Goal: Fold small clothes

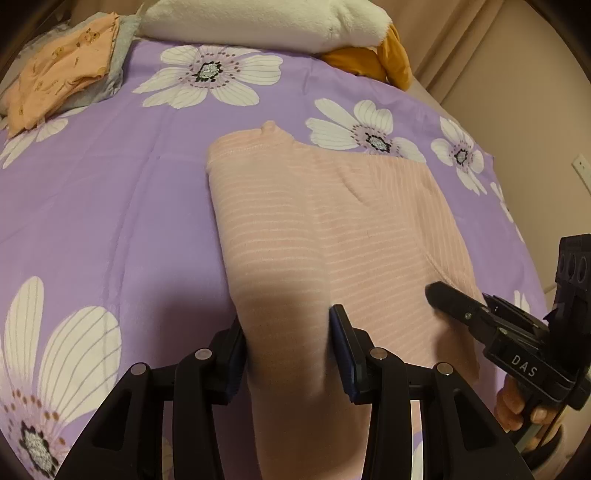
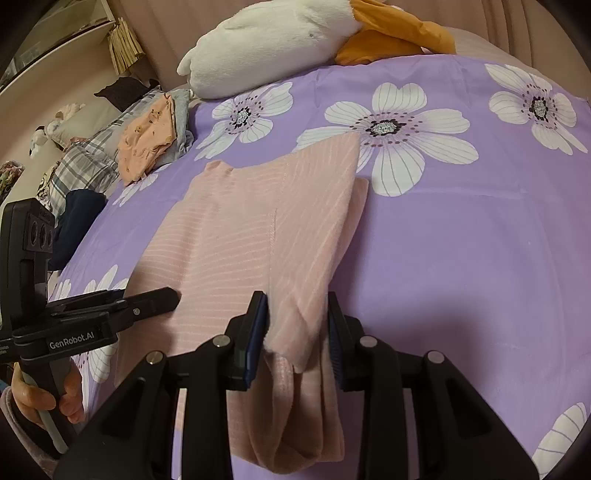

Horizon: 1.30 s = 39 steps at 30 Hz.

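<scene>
Purple floral bedspread (image 1: pixel 110 206), pink garment (image 1: pixel 332 229)

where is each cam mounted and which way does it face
Left wrist: rides the left tool, facing along the pink garment; right tool shows at right.
Right wrist: rides the right tool, over the garment's right edge; left tool shows at left.
Shared: garment, purple floral bedspread, white plush.

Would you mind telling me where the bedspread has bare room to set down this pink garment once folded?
Bare purple bedspread lies between the pink garment and the orange folded clothes, and right of the garment. The head is crowded by the white plush toy.
</scene>
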Each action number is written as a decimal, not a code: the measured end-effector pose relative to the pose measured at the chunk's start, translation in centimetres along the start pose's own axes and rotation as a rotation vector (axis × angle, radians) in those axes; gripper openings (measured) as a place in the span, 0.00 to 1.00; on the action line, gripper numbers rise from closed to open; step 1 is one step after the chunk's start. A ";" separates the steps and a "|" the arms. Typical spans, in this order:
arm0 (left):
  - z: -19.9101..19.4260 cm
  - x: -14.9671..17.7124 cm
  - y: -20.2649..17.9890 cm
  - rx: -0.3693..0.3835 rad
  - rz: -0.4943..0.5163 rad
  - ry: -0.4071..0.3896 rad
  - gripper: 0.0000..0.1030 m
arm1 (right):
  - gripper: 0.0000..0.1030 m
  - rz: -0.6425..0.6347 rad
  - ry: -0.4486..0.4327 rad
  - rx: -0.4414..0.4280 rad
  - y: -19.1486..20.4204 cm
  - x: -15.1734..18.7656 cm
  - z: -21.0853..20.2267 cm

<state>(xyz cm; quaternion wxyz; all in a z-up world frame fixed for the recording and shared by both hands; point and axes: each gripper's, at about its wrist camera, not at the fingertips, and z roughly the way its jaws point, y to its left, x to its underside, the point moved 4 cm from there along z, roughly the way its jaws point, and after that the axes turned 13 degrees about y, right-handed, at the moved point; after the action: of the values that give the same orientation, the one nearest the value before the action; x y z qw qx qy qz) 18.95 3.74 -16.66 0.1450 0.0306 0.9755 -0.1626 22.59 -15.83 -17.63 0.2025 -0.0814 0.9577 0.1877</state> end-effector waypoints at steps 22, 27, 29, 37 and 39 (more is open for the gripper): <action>-0.6 1.3 -0.2 -0.036 0.009 -0.007 0.39 | 0.31 0.014 0.004 0.005 -0.6 0.9 -0.3; -0.7 1.5 -0.2 -0.046 0.014 -0.006 0.39 | 0.31 0.015 0.005 0.006 -0.7 1.0 -0.3; -0.8 1.7 -0.2 -0.049 0.015 -0.005 0.39 | 0.31 0.017 0.006 0.006 -0.7 1.1 -0.4; -0.8 2.2 -0.4 -0.061 0.019 -0.003 0.39 | 0.32 0.020 0.008 0.007 -0.8 1.4 -0.4; -0.8 2.3 -0.5 -0.065 0.020 -0.003 0.39 | 0.32 0.021 0.008 0.007 -0.8 1.4 -0.4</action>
<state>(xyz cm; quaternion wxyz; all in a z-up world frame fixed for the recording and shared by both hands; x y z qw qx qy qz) 16.46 3.58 -16.42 0.1490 0.0351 0.9797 -0.1293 21.37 -16.84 -18.18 0.1972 -0.0716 0.9599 0.1862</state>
